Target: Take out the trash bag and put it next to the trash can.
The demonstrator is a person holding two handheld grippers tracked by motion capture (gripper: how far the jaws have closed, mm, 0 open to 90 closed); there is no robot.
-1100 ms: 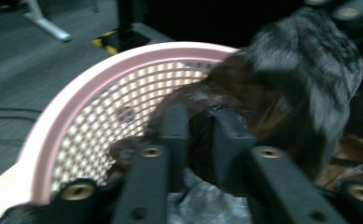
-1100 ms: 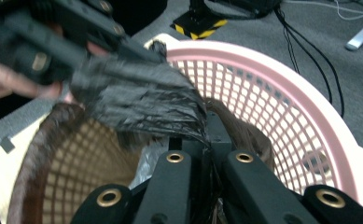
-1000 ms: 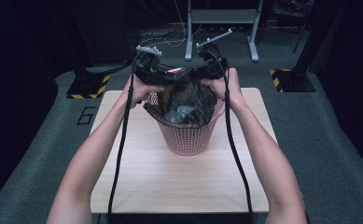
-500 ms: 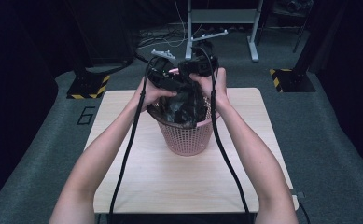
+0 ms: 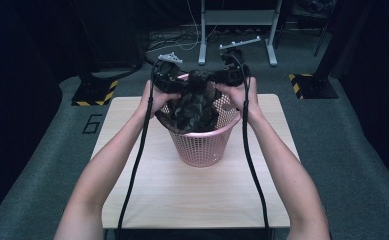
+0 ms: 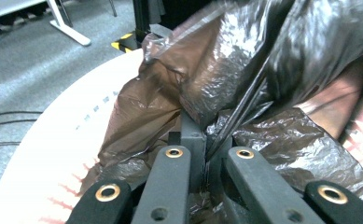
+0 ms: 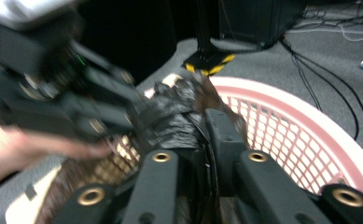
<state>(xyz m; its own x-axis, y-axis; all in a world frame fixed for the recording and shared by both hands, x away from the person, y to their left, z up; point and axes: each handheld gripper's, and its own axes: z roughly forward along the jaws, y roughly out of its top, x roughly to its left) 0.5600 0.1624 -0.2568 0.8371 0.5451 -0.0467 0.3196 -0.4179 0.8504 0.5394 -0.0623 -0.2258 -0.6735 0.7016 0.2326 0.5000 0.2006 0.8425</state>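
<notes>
1. Bag [image 5: 192,107] of black plastic half inside pink basket [image 5: 204,147], near far edge of tabletop [image 5: 182,195], top bunched above rim.
2. Left gripper [image 6: 206,140] clamped on film after closing; right gripper [image 7: 202,135] pinched film, jaws loosening slightly.
3. Remaining, seemingly: spreading mouth over rim all round.

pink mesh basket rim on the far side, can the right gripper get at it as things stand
Probably not at once. The right gripper is shut on the crumpled black plastic bag, so its jaws are occupied. The rim of the pink mesh basket lies bare and close beside it, with nothing across the path.
</notes>
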